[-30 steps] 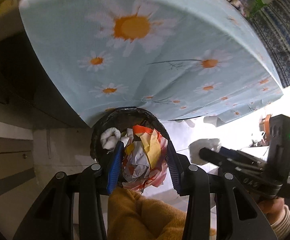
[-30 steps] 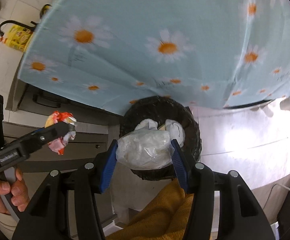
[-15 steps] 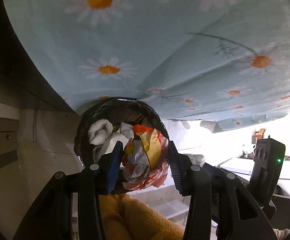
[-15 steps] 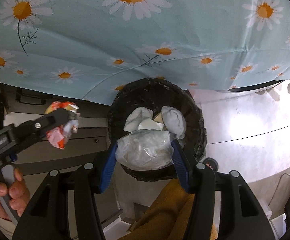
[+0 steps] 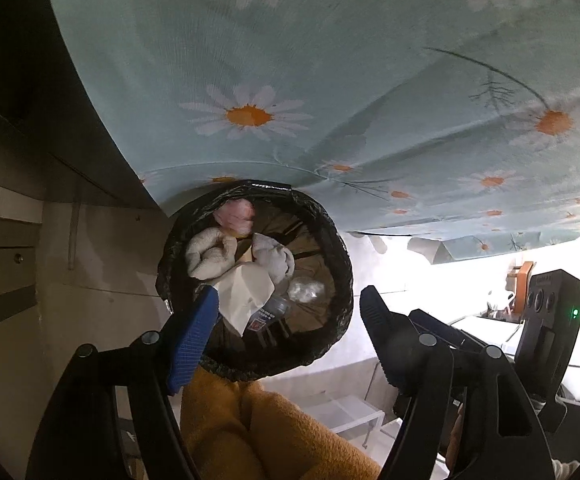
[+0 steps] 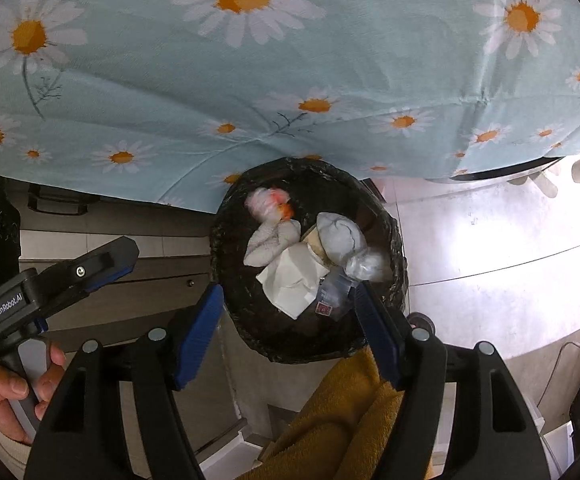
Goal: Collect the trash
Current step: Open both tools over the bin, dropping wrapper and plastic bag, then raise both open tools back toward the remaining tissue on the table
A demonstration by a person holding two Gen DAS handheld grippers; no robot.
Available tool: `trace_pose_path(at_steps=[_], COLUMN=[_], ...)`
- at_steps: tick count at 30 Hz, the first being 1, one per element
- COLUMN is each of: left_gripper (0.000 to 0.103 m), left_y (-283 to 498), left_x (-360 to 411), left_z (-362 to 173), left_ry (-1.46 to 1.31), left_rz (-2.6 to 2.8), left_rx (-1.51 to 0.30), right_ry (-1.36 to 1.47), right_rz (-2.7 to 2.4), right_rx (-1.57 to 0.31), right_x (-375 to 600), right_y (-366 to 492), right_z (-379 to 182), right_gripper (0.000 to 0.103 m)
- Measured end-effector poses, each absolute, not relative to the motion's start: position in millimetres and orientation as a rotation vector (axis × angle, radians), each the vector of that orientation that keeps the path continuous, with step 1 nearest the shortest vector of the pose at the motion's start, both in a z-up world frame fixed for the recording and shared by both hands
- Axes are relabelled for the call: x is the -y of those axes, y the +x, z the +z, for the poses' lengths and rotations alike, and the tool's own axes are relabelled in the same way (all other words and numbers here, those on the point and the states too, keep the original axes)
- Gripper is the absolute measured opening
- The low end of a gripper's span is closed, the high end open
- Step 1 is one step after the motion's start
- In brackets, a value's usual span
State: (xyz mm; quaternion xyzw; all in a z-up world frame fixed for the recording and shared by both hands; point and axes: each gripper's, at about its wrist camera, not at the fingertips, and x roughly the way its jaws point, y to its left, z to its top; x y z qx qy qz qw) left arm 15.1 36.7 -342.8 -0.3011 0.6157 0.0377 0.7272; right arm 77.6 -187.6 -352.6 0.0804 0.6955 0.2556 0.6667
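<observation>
A round bin with a black liner [image 5: 258, 360] [image 6: 309, 344] stands below the hanging edge of the tablecloth. My left gripper [image 5: 286, 336] hangs over the bin, jaws opening, with nothing between them. The red-and-white wrapper [image 5: 236, 214] [image 6: 268, 202] lies at the bin's far side. My right gripper [image 6: 288, 334] is also above the bin, jaws opening and empty. The clear plastic bag [image 6: 365, 264] [image 5: 305, 288] rests inside beside white paper [image 6: 293, 280] and rolled white cloths [image 5: 210, 254]. In the right wrist view, the left gripper [image 6: 102, 264] shows at the left, held by a hand [image 6: 10, 384].
A light blue tablecloth with daisies [image 5: 329, 80] [image 6: 290, 80] overhangs the bin's far side. Orange-yellow fabric [image 5: 250, 432] [image 6: 349, 412] sits just below the grippers. Dark cabinet fronts [image 6: 130, 288] lie to the left and a bright pale floor [image 6: 489, 248] to the right.
Both grippers sank toward the bin and opened. The red-and-white wrapper dropped from the left gripper into the bin, and the clear plastic bag dropped from the right.
</observation>
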Motion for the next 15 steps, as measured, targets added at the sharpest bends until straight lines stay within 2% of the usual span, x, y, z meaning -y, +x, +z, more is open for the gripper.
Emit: trace_pose_path(at_steps=[15], left_gripper=[0.071], left_y=[-3], left_x=[-39], left_z=[-284], left_ry=[-0.626], left_rz=[0.102], left_rx=[-1.298], right_ry=[0.116], right_rz=[0.655], right_rx=[-1.507], right_x=[173], right_y=[72], right_z=[-296], right_gripper=[0.068])
